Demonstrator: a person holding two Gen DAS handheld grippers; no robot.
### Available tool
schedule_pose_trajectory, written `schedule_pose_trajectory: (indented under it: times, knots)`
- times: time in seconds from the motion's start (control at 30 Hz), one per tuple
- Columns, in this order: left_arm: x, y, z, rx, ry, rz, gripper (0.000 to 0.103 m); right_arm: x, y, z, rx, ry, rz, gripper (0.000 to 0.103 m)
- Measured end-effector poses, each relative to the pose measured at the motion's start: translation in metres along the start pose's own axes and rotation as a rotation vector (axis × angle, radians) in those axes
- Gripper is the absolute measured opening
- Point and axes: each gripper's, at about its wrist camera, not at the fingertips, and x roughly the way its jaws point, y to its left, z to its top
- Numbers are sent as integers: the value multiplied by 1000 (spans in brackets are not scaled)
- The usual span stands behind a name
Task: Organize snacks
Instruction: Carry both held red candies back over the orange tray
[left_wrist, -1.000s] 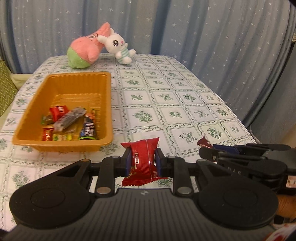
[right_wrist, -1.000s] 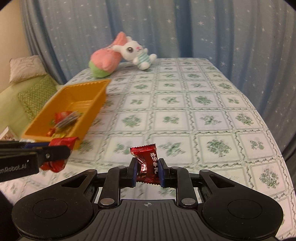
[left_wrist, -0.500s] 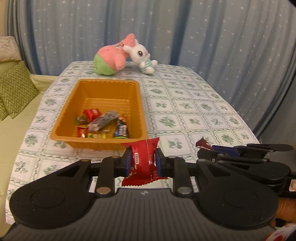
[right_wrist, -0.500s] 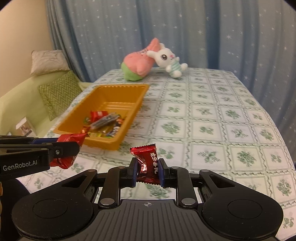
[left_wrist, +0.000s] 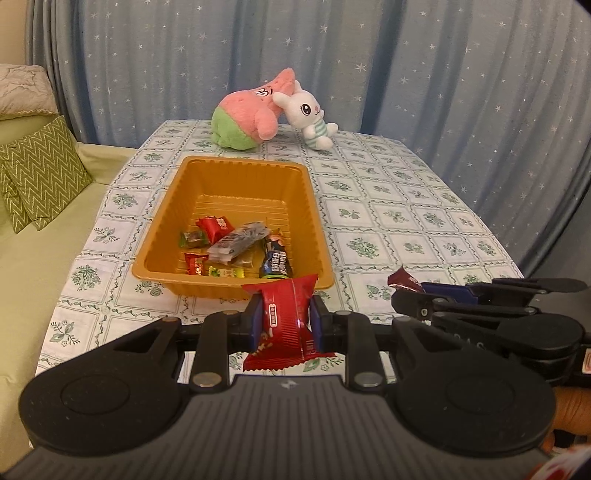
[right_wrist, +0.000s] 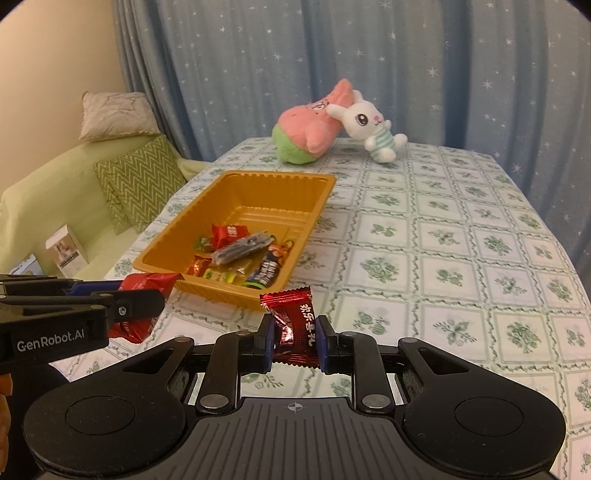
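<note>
Carrying step, two snacks in transit toward the orange tray (left_wrist: 236, 288). The left gripper (left_wrist: 286, 321) is clamped on a bright red packet (left_wrist: 286, 314); the right gripper (right_wrist: 294, 339) pinches a dark red candy (right_wrist: 295, 325). Both hover above the tabletop (right_wrist: 443, 240) just short of the tray's near rim. The tray, left of centre, already contains several wrapped snacks (left_wrist: 236, 247). Likely next: advance each gripper over the rim, then part its jaws so the snack drops inside.

both wrist cams angled down, sharing orange tray (left_wrist: 236, 295) (right_wrist: 236, 293)
</note>
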Motion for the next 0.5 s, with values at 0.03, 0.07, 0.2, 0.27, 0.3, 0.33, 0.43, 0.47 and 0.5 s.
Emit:
schedule_pose_trajectory:
  times: [0.03,0.07,0.2,0.27,0.3,0.33,0.43,0.47,0.5]
  knots:
    - [1,2,1,0,0,0,23,3,1,3,-2,1,2,23]
    - [3,4,3,1,1,2,23,6,2,5,-2,1,5,23]
    - [11,12,13,11,5,5,23,20,6,17,-5,2,11,23]
    - [17,17,20,17,6,3,23,27,8,25,-3,0,15,23]
    - [20,20,23,18,6,3,23,31,8,29,-3,-1,16,23]
    - [23,22,27,19,5,4,23,35,9,33,0,0,19,23]
    - [33,30,36,24,2,13,23,49,11,44,0,2,25,23]
    - [36,33,40,24,1,16,23,54,12,48,1,3,27,23]
    - [41,36,44,25,1,18,23,59,12,52,1,4,29,23]
